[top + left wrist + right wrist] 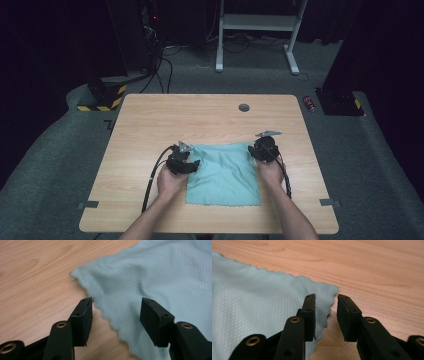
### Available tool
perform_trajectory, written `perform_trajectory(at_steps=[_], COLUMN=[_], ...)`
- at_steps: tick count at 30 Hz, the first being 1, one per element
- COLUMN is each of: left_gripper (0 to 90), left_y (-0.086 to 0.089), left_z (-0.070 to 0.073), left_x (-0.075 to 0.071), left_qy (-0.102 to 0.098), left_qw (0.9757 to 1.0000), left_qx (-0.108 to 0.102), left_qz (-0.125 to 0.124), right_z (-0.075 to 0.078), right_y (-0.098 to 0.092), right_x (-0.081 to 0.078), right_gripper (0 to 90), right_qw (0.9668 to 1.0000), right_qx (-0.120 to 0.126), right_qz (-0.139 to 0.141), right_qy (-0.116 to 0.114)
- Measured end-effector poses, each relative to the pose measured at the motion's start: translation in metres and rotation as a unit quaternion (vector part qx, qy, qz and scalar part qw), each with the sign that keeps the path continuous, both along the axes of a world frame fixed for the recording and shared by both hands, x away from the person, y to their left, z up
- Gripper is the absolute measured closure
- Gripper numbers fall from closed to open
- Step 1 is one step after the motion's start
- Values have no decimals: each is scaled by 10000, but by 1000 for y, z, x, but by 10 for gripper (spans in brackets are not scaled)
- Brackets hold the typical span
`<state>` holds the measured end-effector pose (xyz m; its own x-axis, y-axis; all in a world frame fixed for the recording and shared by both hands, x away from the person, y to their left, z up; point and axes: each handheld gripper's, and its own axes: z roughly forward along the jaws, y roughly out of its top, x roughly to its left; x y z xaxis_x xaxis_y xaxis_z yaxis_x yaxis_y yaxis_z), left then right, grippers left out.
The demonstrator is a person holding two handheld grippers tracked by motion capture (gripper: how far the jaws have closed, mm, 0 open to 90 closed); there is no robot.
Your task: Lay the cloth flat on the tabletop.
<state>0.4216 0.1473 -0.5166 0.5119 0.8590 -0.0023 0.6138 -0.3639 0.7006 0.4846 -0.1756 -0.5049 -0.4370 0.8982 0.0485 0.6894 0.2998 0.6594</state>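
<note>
Cloth: a pale teal cloth lies flat on the table, on the person's side, between the two grippers.
Left gripper: the left gripper sits at the cloth's far left corner, jaws wide, straddling the scalloped edge without pressing it.
Right gripper: the right gripper sits at the far right corner, jaws narrow but apart, the edge between them, nothing pinched.
Progress: the work looks like folding or lifting by the far corners; both corners are approached, neither gripped, so nearly all is left.
Surface: a light wooden table with a round grey cable port.
Room: dark, grey carpet, a white desk frame behind.
</note>
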Motion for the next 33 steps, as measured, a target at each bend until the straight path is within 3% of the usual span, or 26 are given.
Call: perform_trajectory(at_steps=[1,2,4,6,8,9,10,15,16,17,20,25,31,33], left_gripper=[435,429,423,409,404,400,395,365,359,357,352,348,346,346], left_y=[5,11,29,40,43,47,47,47,47,47,47,47,46,46], left_z=[0,-1,-2,-5,-6,-9,-10,-10,-10,-10,-10,-10,-10,-10], left_x=[-3,-5,-10,-14,-15,-19,-21,-21,-21,-22,-22,-22,-22,-22], left_qy=[-4,-21,-37,-80,-123,-295,-384,-362,-363,-361,-357,-350,-359,-358], left_qw=[10000,9999,9994,9988,9986,9984,9982,9980,9978,9978,9977,9977,9976,9976], left_qx=[-53,-88,-184,-261,-263,-192,-160,-152,-143,-143,-140,-134,-149,-148], left_qz=[60,119,285,412,450,433,441,501,533,545,551,567,580,578], right_z=[0,1,0,-3,-4,-3,-4,-6,-6,-6,-5,-1,-10,-9], right_y=[0,1,1,2,3,7,9,13,13,13,12,5,3,2], right_x=[3,6,9,15,16,19,20,22,22,22,21,24,28,27], right_gripper=[695,695,691,678,677,680,687,781,883,891,897,897,888,810], right_qw=[10000,9999,9999,9998,9998,9999,9999,9999,9998,9998,9993,9989,9990,9993], right_qx=[-24,-37,-1,-17,-24,-1,-40,-92,-176,-197,-314,-181,-209,-86], right_qz=[-20,-56,-127,-183,-180,-149,-126,-67,-9,25,-1,-213,-261,-288], right_qy=[59,-75,-95,107,92,84,29,-47,-65,-54,-178,-385,-294,-223])
